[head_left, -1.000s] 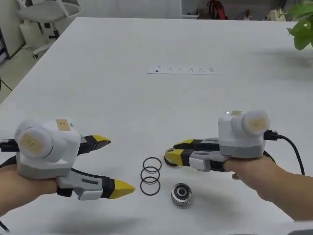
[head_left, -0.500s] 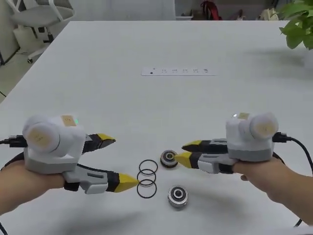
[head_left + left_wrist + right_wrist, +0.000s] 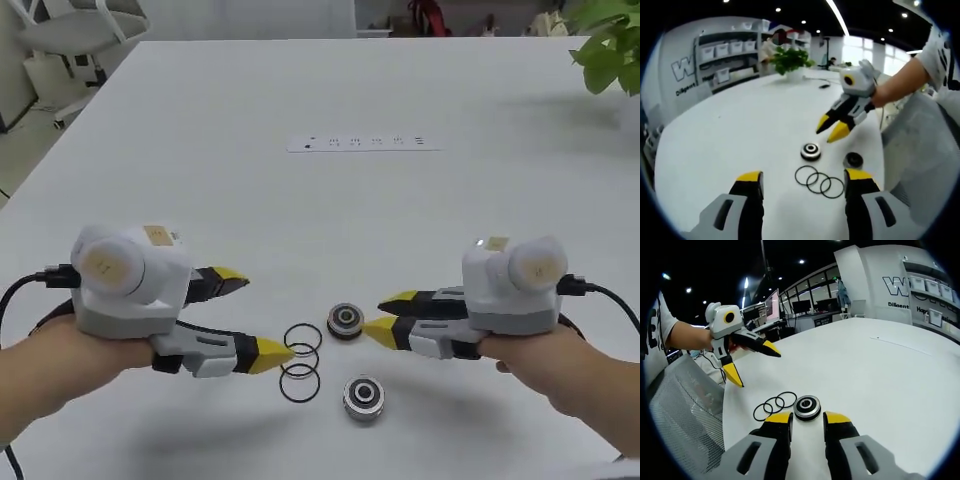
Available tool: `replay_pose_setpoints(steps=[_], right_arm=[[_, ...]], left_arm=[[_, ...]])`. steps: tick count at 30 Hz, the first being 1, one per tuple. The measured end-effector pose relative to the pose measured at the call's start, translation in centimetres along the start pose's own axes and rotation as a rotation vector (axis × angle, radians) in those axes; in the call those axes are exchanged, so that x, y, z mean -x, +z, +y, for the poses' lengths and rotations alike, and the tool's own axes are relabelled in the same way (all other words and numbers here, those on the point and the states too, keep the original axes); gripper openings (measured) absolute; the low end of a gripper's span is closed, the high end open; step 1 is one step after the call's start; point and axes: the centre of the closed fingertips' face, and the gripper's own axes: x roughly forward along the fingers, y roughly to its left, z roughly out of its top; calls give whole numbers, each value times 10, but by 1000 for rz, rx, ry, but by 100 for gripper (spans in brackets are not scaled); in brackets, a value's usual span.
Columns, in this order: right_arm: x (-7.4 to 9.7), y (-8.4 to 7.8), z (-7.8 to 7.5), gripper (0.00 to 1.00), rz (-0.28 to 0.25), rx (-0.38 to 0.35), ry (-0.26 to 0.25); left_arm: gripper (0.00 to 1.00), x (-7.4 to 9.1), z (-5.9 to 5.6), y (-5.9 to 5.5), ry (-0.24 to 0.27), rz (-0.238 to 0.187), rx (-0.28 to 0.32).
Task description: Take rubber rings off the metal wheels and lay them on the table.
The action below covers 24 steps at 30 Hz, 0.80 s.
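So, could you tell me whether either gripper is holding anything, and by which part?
Nothing is held. The left gripper stands open beside the rubber rings; the right gripper is open, tips just short of a metal wheel.

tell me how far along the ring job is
Done: three rubber rings lie overlapping on the table. In hand: nothing; left gripper and right gripper are open, the right aimed at the far wheel. Left: that and the near wheel; whether either carries a ring is unclear.
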Motion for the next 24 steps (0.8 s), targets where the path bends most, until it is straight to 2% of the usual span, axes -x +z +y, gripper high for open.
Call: replay_pose_setpoints(steps=[9, 24], right_arm=[[-6, -8, -3, 21, 16, 10, 4], [-21, -15, 4, 20, 43, 36, 37]], left_arm=[[62, -11, 1, 0, -14, -1, 4], [56, -30, -1, 1, -37, 4, 5]])
